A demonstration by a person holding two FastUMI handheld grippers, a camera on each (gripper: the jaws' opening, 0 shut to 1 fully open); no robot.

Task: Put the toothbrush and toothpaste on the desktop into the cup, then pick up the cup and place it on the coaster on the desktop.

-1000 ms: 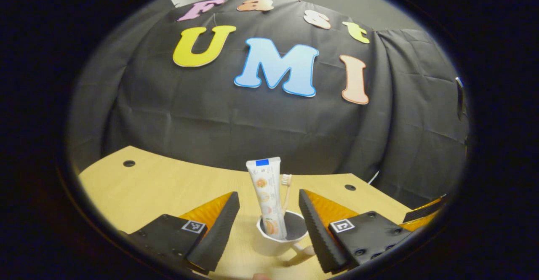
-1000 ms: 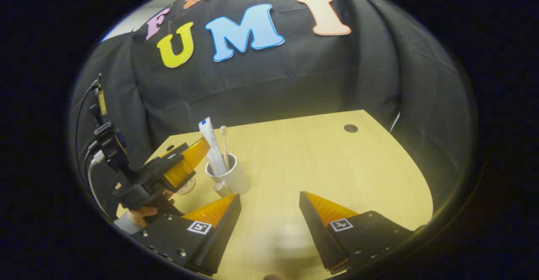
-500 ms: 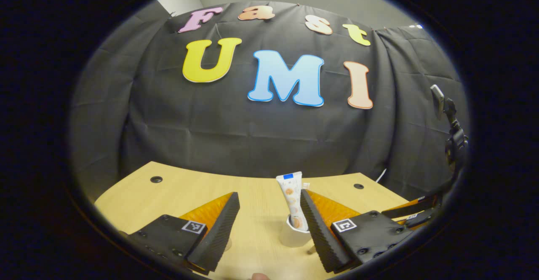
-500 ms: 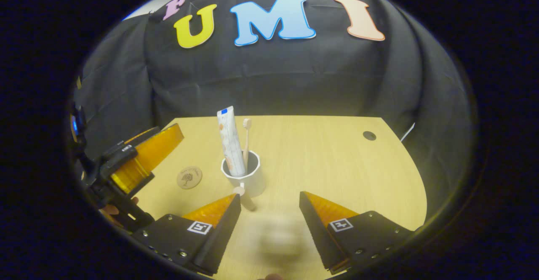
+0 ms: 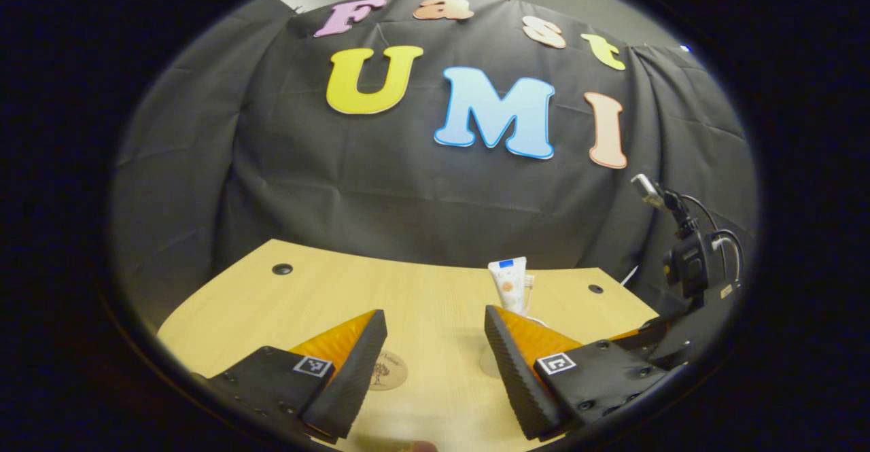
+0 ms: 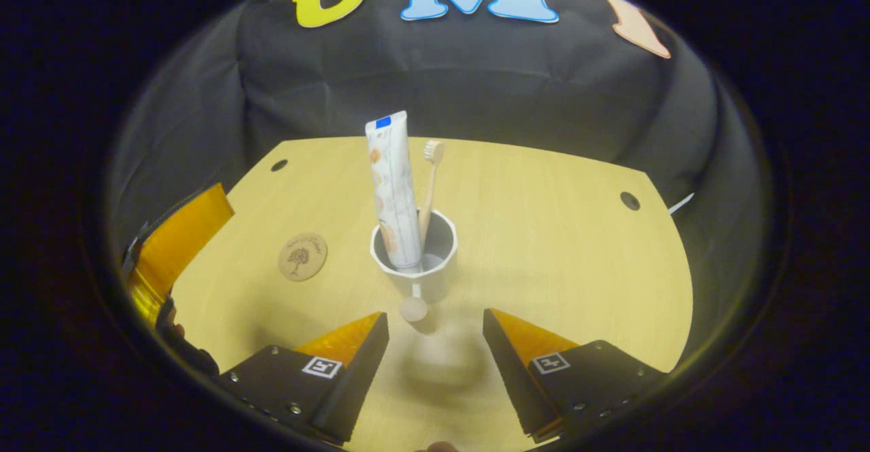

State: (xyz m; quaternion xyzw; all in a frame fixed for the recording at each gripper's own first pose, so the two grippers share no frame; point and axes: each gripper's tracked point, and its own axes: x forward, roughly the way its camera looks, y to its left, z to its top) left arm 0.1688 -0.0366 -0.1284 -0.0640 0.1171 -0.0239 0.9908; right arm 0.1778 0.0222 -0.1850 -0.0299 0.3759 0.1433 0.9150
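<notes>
A white cup [image 6: 414, 248] stood upright near the middle of the light wooden table [image 6: 544, 234], with the toothpaste [image 6: 394, 187] tube and the toothbrush [image 6: 428, 180] both standing inside it. The tube leaned slightly to the left in the right gripper view, its flat crimped end uppermost, and the toothbrush rose just beside it with the bristle head on top. The cup's handle [image 6: 413, 306] pointed toward the right hand-held gripper [image 6: 435, 329], whose two fingers were spread wide and held nothing, the handle lying just ahead of the gap between them.

A round wooden coaster [image 6: 303, 256] lay flat on the table to the left of the cup, near it but not touching. The cup sat on the bare table rather than on the coaster.

The left hand-held gripper [image 5: 435, 329] also stood wide apart and empty, low over the table. In the left gripper view the coaster [image 5: 389, 370] lay just beside its left finger, partly hidden by it, while the toothpaste [image 5: 508, 285] showed above its right finger, which covered most of the cup. Farther right in that view the other hand-held gripper's body [image 5: 686, 302] and its cables were visible against the booth's black cloth wall [image 5: 340, 180].
</notes>
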